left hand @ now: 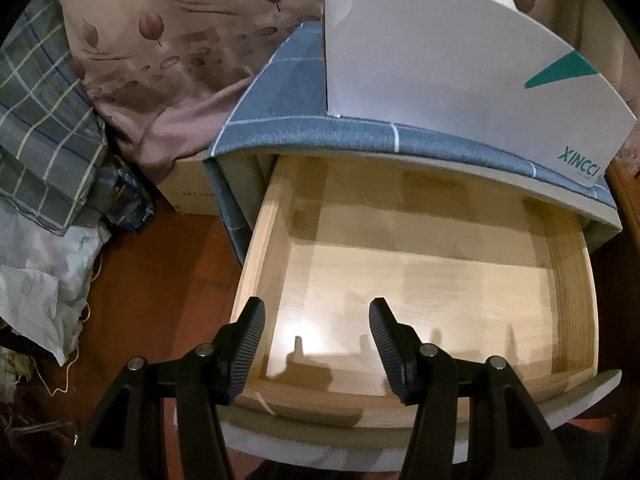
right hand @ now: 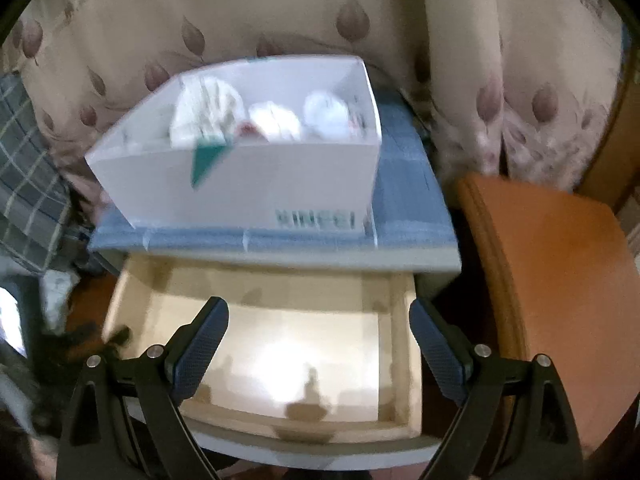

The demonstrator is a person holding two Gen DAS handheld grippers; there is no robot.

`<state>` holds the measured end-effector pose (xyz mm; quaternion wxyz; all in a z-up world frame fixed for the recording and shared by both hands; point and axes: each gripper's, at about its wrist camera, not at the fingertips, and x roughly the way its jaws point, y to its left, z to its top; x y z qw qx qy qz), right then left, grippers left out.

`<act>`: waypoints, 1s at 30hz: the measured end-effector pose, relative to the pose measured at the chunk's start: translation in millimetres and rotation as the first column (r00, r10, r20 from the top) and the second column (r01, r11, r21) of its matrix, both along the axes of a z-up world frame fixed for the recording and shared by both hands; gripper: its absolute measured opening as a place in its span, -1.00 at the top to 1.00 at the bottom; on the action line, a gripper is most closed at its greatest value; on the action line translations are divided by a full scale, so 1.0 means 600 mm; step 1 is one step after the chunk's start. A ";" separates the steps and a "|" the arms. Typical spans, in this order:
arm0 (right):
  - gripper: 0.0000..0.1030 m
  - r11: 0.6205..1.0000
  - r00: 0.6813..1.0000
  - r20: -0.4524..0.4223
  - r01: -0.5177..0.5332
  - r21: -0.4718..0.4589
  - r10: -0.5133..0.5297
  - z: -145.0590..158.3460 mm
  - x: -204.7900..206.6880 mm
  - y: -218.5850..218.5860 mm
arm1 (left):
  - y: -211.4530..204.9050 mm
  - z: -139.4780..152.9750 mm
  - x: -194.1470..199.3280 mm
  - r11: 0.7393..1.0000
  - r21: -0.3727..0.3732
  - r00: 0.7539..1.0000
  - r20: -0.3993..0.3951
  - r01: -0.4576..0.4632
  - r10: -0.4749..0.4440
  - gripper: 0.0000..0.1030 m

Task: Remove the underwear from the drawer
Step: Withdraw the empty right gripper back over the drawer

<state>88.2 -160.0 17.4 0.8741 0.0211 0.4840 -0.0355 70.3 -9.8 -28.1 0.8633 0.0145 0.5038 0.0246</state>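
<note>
Both grippers hang spread and empty over the open drawer (left hand: pixel 420 280), pointing steeply down at its bare wooden floor; nothing lies between the jaws of the left gripper (left hand: pixel 316 340) or the right gripper (right hand: pixel 320 344). No underwear shows inside the drawer in either view. Farther back, on the blue checked cabinet top (right hand: pixel 412 204), stands a white box (right hand: pixel 256 184) holding pale folded bundles (right hand: pixel 276 120), likely the underwear. They lie ahead of and above both grippers, the right wrist view alone looking into the box, so neither hand is clearly nearer.
</note>
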 end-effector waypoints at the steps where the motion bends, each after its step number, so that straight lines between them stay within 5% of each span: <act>1: -0.74 1.000 1.000 -0.008 0.007 0.002 -0.007 -0.013 -0.007 0.000 | -0.002 0.002 -0.002 1.000 0.003 1.000 0.007 0.006 -0.006 -0.08; 13: -0.74 0.999 0.992 -0.114 -0.049 0.020 0.051 -0.108 -0.038 0.019 | -0.041 0.024 -0.039 0.995 0.046 0.993 0.079 0.087 -0.090 -0.08; 30: -0.74 0.997 0.985 -0.157 -0.060 0.052 0.067 -0.124 -0.037 0.022 | -0.057 0.039 -0.060 0.991 0.076 0.983 0.139 0.107 -0.117 -0.08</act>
